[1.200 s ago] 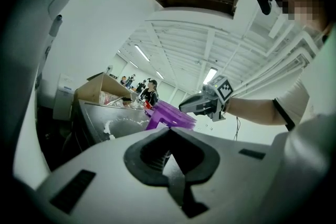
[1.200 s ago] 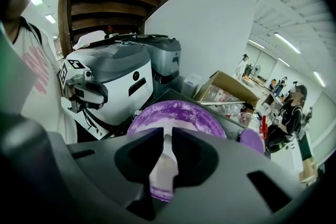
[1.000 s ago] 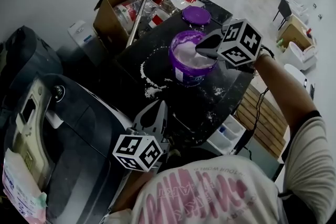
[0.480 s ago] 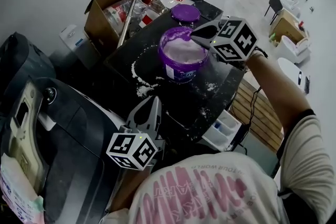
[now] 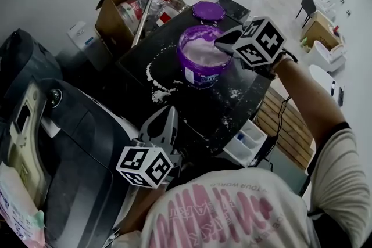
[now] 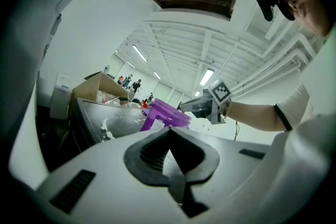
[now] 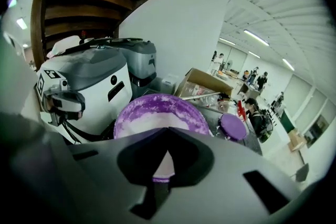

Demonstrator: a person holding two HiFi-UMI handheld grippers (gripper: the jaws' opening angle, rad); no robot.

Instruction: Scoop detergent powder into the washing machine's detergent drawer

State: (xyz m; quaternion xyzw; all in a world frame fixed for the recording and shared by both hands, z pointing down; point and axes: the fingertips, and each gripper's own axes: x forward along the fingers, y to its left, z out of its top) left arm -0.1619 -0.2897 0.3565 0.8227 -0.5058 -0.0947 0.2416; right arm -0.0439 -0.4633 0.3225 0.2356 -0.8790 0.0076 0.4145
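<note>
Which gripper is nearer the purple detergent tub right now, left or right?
Right. The right gripper is at the purple tub's rim, angled down over the powder. The left gripper hangs at the dark counter's near edge, clear of the tub.

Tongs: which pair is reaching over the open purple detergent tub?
The right tongs, tips over the rim of the purple tub of white powder. The left tongs sit nearer the person, short of the tub.

Bare black tabletop (image 5: 195,113) lies open between left tongs (image 5: 170,113) and right tongs (image 5: 221,43) — only spilled powder (image 5: 156,93) there. Tub (image 5: 200,74) stands under right tongs; cardboard box (image 5: 116,14) and lid (image 5: 208,10) crowd beyond; washer (image 5: 75,142) walls off left tongs' left.
</note>
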